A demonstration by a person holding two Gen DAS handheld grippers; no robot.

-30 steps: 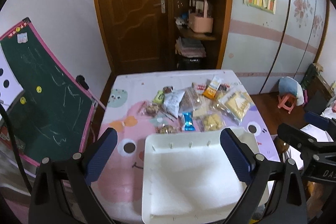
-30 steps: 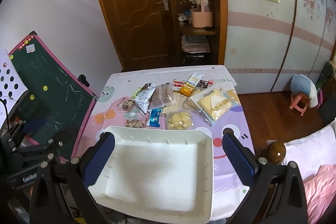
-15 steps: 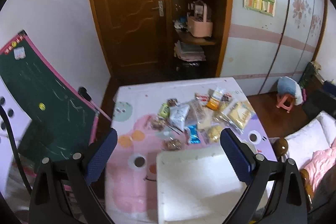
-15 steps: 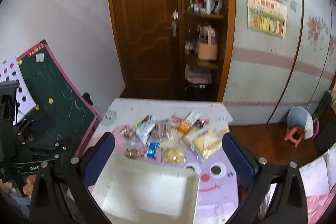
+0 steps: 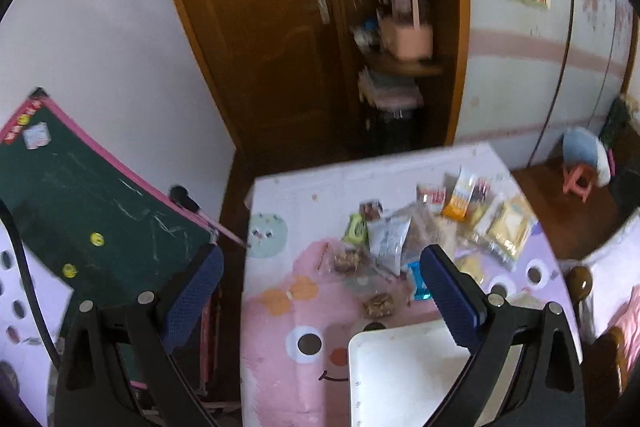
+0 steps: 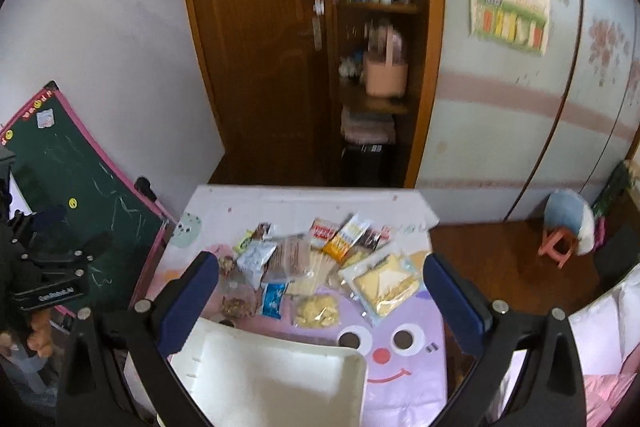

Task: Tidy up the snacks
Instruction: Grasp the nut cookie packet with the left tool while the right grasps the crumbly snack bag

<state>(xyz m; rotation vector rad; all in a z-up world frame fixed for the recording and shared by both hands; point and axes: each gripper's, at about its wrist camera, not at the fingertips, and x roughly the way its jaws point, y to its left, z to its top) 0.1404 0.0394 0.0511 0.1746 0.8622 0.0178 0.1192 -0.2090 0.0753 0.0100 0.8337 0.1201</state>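
Note:
A pile of snack packets (image 5: pixel 432 227) lies on the far half of a small table with a pink and purple cartoon cloth (image 5: pixel 288 307); the pile also shows in the right wrist view (image 6: pixel 320 267). It includes a large yellow packet (image 6: pixel 384 283), a silver packet (image 6: pixel 254 259) and a small blue packet (image 6: pixel 273 299). A white empty tray (image 6: pixel 272 379) sits at the near edge; it also shows in the left wrist view (image 5: pixel 404 379). My left gripper (image 5: pixel 320 299) and right gripper (image 6: pixel 320 303) are both open, empty, high above the table.
A green chalkboard (image 5: pixel 80 219) leans left of the table. A wooden door and open shelf (image 6: pixel 376 67) stand behind it. A small stool (image 6: pixel 558 243) and bedding (image 6: pixel 608 347) are at the right. The left gripper's body (image 6: pixel 44 279) shows at the right wrist view's left edge.
Both grippers have risen and pulled back from the table. The left view has swung left, so the tray and snacks now sit lower right. Jaws stay open.

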